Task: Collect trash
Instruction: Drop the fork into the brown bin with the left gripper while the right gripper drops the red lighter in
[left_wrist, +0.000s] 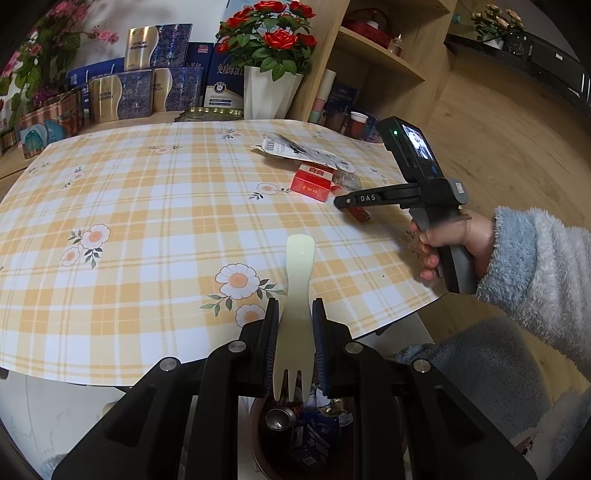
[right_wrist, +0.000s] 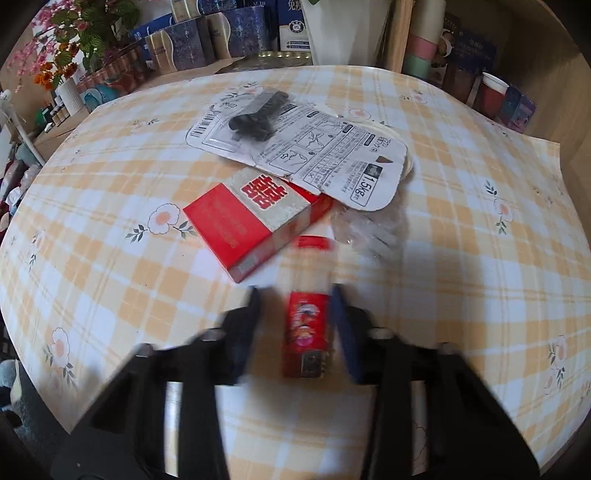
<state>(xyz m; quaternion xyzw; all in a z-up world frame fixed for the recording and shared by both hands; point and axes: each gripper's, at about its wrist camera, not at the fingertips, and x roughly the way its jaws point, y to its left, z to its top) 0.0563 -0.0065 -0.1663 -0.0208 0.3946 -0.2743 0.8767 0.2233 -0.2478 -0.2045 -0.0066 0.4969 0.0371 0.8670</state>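
Note:
My left gripper (left_wrist: 295, 314) is shut on a pale plastic fork (left_wrist: 298, 280), handle pointing away and tines toward the camera. It hangs past the table's near edge, above a dark trash bin (left_wrist: 258, 424) holding a can and cartons. My right gripper (right_wrist: 295, 306) is blurred and straddles a small red-capped bottle (right_wrist: 308, 325) lying on the table. Its right finger sits against the bottle, while tablecloth shows between the left finger and the bottle. In the left wrist view the right gripper (left_wrist: 341, 202) is held low beside a red box (left_wrist: 312, 182).
A red box (right_wrist: 251, 218), a printed card package (right_wrist: 325, 158) with a black item (right_wrist: 258, 118) on it and a clear wrapper (right_wrist: 373, 229) lie on the checked tablecloth (left_wrist: 147, 206). Boxes, a rose pot (left_wrist: 271, 92) and shelves line the far side.

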